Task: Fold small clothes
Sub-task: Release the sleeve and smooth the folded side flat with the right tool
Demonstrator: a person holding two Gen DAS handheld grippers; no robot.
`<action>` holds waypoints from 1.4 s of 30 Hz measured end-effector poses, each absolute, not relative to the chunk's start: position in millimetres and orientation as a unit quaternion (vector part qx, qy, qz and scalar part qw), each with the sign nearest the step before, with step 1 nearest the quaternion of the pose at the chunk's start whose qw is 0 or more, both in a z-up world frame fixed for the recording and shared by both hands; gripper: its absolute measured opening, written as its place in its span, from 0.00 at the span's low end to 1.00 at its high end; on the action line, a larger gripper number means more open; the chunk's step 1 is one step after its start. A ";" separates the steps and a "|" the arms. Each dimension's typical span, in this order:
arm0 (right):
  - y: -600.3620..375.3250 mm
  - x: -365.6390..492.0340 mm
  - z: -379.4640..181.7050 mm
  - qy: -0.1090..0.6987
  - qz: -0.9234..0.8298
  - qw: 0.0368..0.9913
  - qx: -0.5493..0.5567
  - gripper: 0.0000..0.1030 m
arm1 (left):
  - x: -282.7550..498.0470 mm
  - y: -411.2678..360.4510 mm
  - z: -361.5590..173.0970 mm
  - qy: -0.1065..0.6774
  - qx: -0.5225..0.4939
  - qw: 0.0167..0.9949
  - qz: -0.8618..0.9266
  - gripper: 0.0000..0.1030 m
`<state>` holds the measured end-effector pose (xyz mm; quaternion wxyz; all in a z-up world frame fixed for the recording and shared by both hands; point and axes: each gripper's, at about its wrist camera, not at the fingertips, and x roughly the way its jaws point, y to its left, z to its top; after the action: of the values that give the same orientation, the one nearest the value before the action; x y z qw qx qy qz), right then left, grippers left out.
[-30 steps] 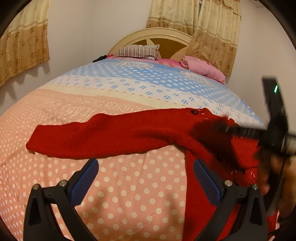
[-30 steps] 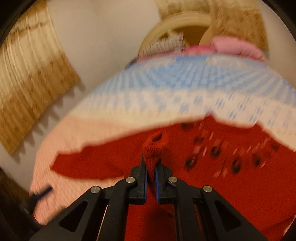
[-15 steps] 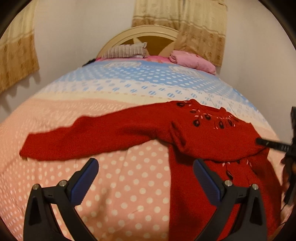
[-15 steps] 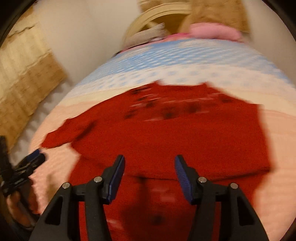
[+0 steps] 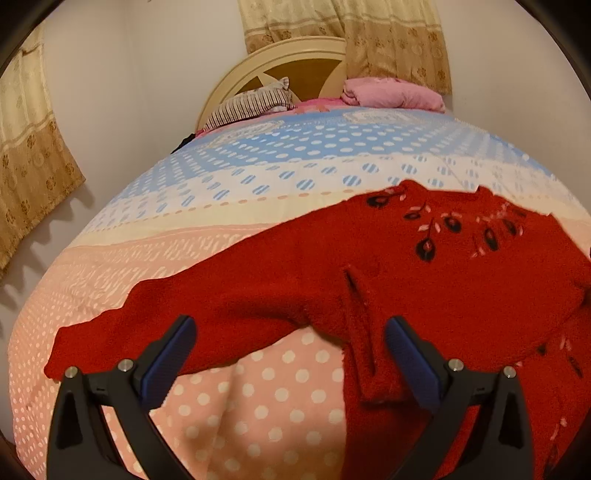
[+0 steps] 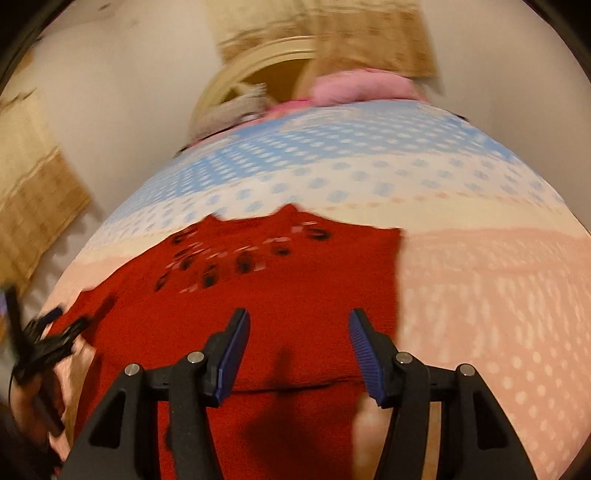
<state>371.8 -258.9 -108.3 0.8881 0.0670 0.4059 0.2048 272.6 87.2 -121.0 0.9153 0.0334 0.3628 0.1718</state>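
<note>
Knitwear in deep red, a small sweater with dark flower embroidery near its neckline, lies flat on the bed, over the pink polka-dot band of the bedspread and just short of the cream and blue bands beyond. One sleeve stretches out to the left side of the left wrist view, its cuff resting on the pink dots, while the other sleeve is folded across the chest, leaving a straight edge along the garment's right side in the right wrist view. The left gripper hovers low over the spot where the outstretched sleeve meets the body, jaws spread wide and released, with nothing pressed between the blue pads. The right gripper hangs above the lower part of the sweater, its jaws parted and empty, the fabric lying beneath them rather than gripped. At the left edge of the blurred right wrist view the other gripper shows dimly, held in a hand. At the head of the bed sit a striped pillow and a pink folded blanket against a cream headboard, with patterned curtains behind.
</note>
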 end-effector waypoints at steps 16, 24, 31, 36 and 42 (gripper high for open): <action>-237.5 363.6 -111.5 0.440 0.170 0.882 -0.001 0.50 | 286.9 102.4 -151.0 0.420 -0.033 0.896 0.141 1.00; -219.2 377.2 -156.3 0.479 0.151 0.865 -0.009 0.49 | 262.3 127.2 -150.0 0.391 -0.117 0.904 0.130 1.00; -205.4 361.1 -132.9 0.476 0.121 0.869 -0.056 0.50 | 268.9 122.9 -151.1 0.397 -0.102 0.903 0.127 1.00; -171.8 359.2 -128.4 0.449 0.171 0.874 -0.065 0.50 | 254.1 129.1 -140.7 0.368 -0.113 0.915 0.120 1.00; -192.8 365.1 -158.3 0.461 0.168 0.870 -0.050 0.50 | 218.8 167.2 -130.0 0.353 -0.125 0.913 0.161 1.00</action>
<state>365.1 -192.8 -158.3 0.8701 -0.0499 0.4605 0.1682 218.8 167.2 -130.0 0.9134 -0.1247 0.3526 0.1607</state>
